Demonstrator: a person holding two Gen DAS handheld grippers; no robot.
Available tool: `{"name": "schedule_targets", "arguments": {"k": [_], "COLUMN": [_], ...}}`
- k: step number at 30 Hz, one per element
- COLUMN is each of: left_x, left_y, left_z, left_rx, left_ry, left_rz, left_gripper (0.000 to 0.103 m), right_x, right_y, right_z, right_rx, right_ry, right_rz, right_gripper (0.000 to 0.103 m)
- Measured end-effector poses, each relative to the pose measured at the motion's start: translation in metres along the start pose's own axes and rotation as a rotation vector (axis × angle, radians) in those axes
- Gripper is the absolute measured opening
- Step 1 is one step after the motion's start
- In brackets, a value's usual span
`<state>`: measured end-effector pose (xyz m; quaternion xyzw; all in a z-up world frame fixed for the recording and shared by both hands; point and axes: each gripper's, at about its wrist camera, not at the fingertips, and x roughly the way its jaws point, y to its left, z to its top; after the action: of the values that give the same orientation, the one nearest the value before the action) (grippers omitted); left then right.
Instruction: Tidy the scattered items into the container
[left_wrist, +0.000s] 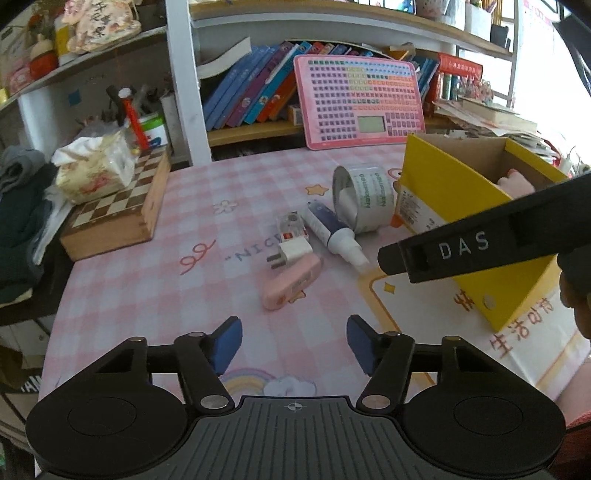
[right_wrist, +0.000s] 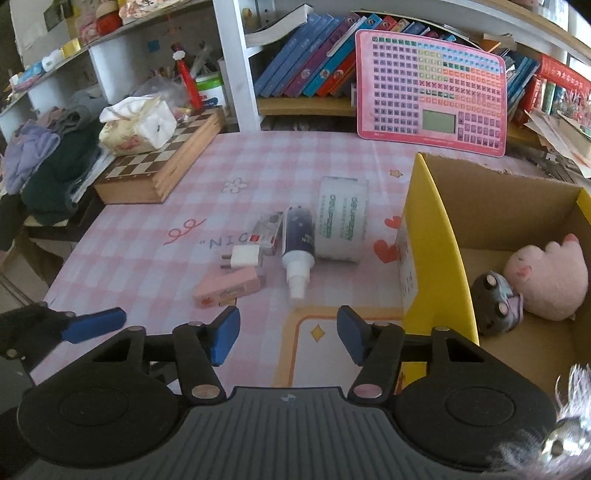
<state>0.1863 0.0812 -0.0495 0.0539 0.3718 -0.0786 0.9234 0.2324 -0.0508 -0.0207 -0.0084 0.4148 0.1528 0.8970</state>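
A yellow cardboard box (right_wrist: 436, 236) stands at the right of the table; it also shows in the left wrist view (left_wrist: 450, 188). In it lie a pink plush toy (right_wrist: 550, 277) and a small grey toy (right_wrist: 495, 299). On the pink checked cloth lie a tape roll (right_wrist: 341, 221), a blue-and-white spray bottle (right_wrist: 297, 243), a white plug adapter (right_wrist: 243, 256), a pink case (right_wrist: 229, 288) and a small clear box (right_wrist: 266, 230). My left gripper (left_wrist: 294, 341) is open and empty, short of the pink case (left_wrist: 291, 282). My right gripper (right_wrist: 286, 339) is open and empty, near the box's front corner.
A wooden chess box (right_wrist: 162, 166) with a tissue pack (right_wrist: 138, 125) on it stands at the left. A pink keyboard toy (right_wrist: 430, 92) leans against the bookshelf behind. Clothes (right_wrist: 48, 158) are piled at the far left.
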Motion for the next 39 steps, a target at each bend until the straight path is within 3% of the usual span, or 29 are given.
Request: {"name": "schedule_targets", "arguments": {"k": [19,27,31,37,39], "left_x": [0.072,0.095,0.099,0.1,0.099], "left_y": [0.012,0.018,0.017,0.019,0.019], "left_z": [0.029,0.031,0.029,0.029,0.029], "left_rx": [0.026,0.019,0.02,0.012,0.007], "left_ry": [0.056,0.097,0.107,0.095,0.092], "left_rz": [-0.027,-0.067,-0.083,-0.089,-0.087], "left_gripper": [0.053,0.041,0.04,0.035,0.031], "right_x": [0.069,0.086,0.094,0.103,0.107], "right_y": [-0.009,-0.012,-0.011,-0.01,-0.011], "right_z": [0.05,0.06,0.064,0.065,0.065], "right_rx": [0.014,0.021,0.016,0.02,0.017], "right_ry": [0.027,0.031,0.039,0.038,0.04], "right_rz": [-0.132,-0.186,-0.201,-0.236,-0.229], "right_gripper": [0.063,0.067,0.067,0.063,0.052]}}
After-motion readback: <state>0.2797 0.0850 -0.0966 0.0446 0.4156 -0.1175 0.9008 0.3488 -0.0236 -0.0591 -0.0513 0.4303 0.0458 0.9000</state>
